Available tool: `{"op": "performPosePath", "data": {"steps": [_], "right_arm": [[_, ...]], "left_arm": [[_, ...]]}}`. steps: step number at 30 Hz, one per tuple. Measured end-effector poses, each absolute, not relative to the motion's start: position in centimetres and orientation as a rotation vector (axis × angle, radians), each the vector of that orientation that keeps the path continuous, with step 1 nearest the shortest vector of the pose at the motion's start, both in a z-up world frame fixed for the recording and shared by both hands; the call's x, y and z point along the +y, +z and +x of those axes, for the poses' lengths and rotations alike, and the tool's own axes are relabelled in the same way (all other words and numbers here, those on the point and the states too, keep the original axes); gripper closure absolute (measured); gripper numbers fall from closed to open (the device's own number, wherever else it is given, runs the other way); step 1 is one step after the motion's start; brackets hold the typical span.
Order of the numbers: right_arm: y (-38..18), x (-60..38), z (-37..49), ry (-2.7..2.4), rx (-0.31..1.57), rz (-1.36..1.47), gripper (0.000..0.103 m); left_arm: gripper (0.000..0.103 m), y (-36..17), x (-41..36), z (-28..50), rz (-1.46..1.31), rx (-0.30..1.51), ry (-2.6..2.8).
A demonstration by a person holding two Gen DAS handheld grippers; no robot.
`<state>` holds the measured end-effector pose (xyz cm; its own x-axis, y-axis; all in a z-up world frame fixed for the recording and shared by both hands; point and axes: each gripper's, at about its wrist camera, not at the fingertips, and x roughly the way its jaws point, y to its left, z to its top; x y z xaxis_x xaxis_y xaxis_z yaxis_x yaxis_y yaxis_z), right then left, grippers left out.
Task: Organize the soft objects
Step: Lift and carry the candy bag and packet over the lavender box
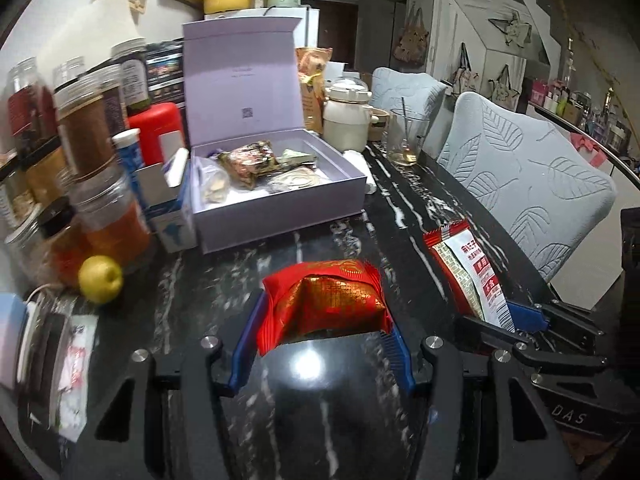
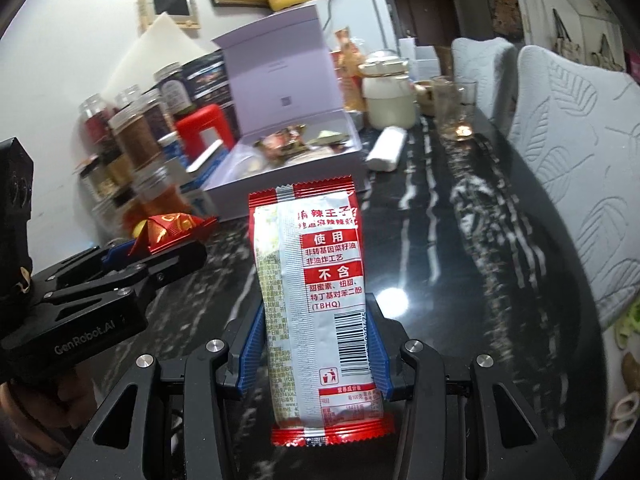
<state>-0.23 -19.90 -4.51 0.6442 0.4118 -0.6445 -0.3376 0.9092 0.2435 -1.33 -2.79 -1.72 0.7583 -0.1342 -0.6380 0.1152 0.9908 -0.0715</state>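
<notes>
Nearest to us, our left gripper is clenched on a red and gold foil pouch, its blue ribbed pads pressing both sides. Our right gripper is grasping a tall red and white plastic snack packet printed with Chinese text and a barcode, and the packet stands upright between the pads. Both soft things are lifted above the black marble table with white veins.

Open room lies in front of us, a bare strip of table up to the near edge of the open lilac cardboard box. Several wrapped snacks already lie inside this box. On the left, tall jars with spices and a yellow apple stand close to the box. On the right, the table edge meets two pale blue quilted chair backs. Far behind, a drinking glass and a cream ceramic pot stand.
</notes>
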Motion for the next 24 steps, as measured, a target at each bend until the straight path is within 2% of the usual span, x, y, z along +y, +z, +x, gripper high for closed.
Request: {"op": "performPosePath", "data": {"steps": [14,24], "right_arm": [[-6.3,-16.4,-1.8,0.543,0.788,0.156,0.058],[-4.0,-14.2,-1.0,0.570,0.741,0.093,0.058]], "left_arm": [[0.048,-2.1,0.8,-3.3,-0.030,0.695,-0.088],[0.048,0.2,1.9,-2.3,-0.048,0.629,-0.092]]}}
